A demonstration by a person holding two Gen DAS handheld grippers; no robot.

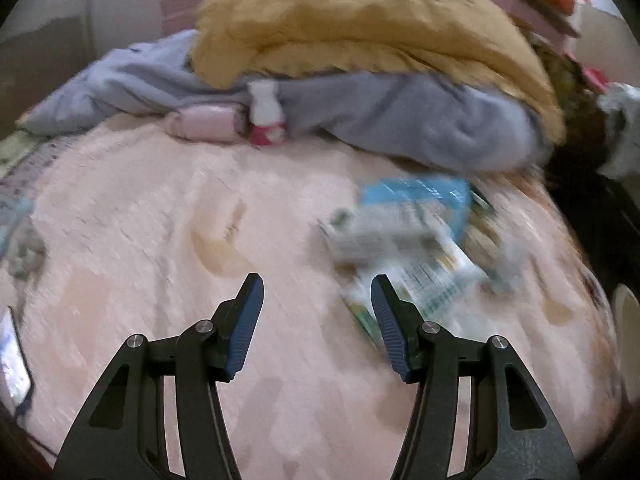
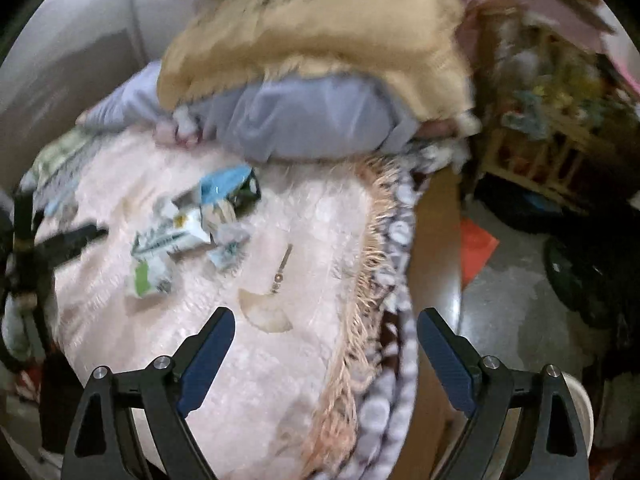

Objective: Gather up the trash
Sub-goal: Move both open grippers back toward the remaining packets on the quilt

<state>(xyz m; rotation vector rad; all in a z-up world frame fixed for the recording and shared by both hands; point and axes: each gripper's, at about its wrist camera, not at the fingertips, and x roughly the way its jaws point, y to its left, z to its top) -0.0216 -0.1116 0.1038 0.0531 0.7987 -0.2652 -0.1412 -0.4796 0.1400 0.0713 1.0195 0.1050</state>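
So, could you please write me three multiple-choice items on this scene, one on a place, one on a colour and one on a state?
1. Where does the trash pile lie?
A. on the pink blanket
B. on the floor
C. on the mustard quilt

2. What colour is the flat packet at the pile's far edge?
A. red
B. light blue
C. black

3. How do the right gripper fingers stand?
A. shut on a wrapper
B. shut on nothing
C. apart, holding nothing

Answers: 1 A, the wrappers rest on pink cloth; 2 B, it shows blue in both views; 3 C, only blanket shows between them.
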